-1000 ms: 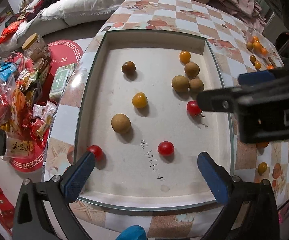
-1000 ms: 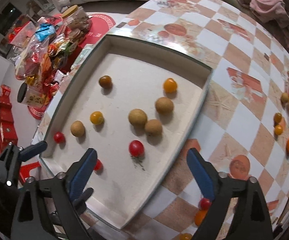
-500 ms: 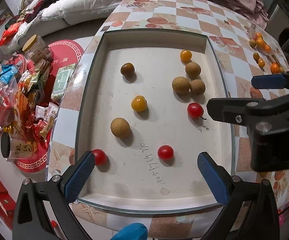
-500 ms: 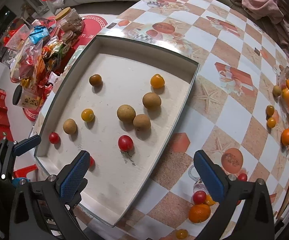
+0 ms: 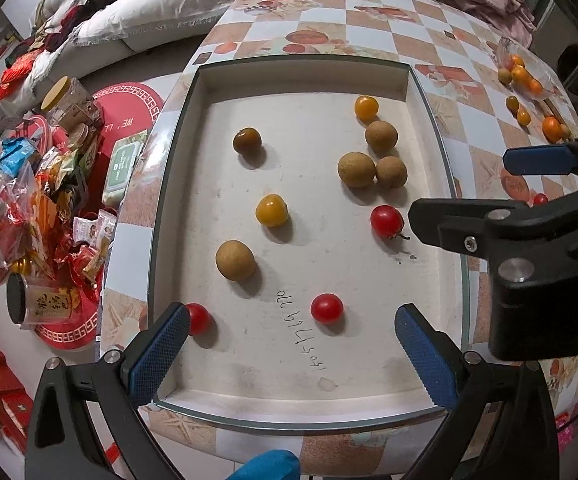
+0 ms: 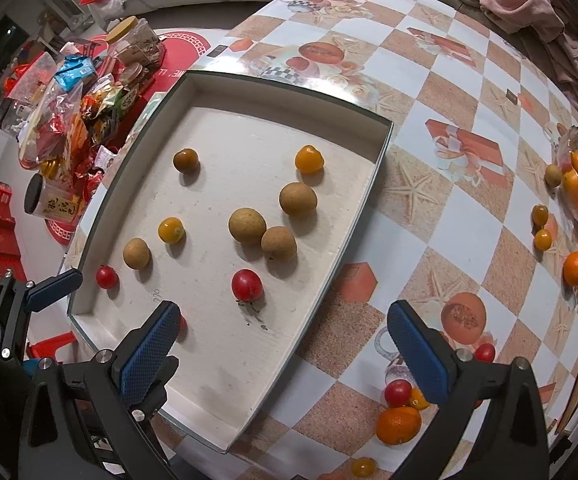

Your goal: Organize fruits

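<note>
**Sorting barely begun: fruit scattered in the tray, more loose on the worktop**

Both your grippers are spread wide and carry nothing. The left gripper [image 5: 289,344] hangs over the near edge of the tray [image 5: 305,78]; the right gripper [image 6: 285,344] straddles the tray's right rim, one finger over the tray and the other over the worktop [image 6: 465,208].

Inside the tray, only the brown fruits show any grouping: three of them [image 5: 356,169] sit bunched at about 2 o'clock from the tray's middle, two touching. A fourth brown one [image 5: 235,260] lies apart at 8 o'clock. The red tomatoes are spread out: one [image 5: 386,221] at 3 o'clock, one [image 5: 327,308] at 6 o'clock, one [image 5: 198,319] by your left finger at 7 o'clock. The yellow ones are split too, one [image 5: 272,210] near the middle and one [image 5: 366,107] at 1 o'clock. A dark fruit [image 5: 246,141] sits alone at 11 o'clock.

Outside the tray, more fruit waits: an orange [image 6: 399,424] and a red tomato [image 6: 397,393] near your right finger, and a cluster [image 6: 575,188] at the worktop's far right edge.

By my reading, nearly all the grouping by kind is left to do.
</note>
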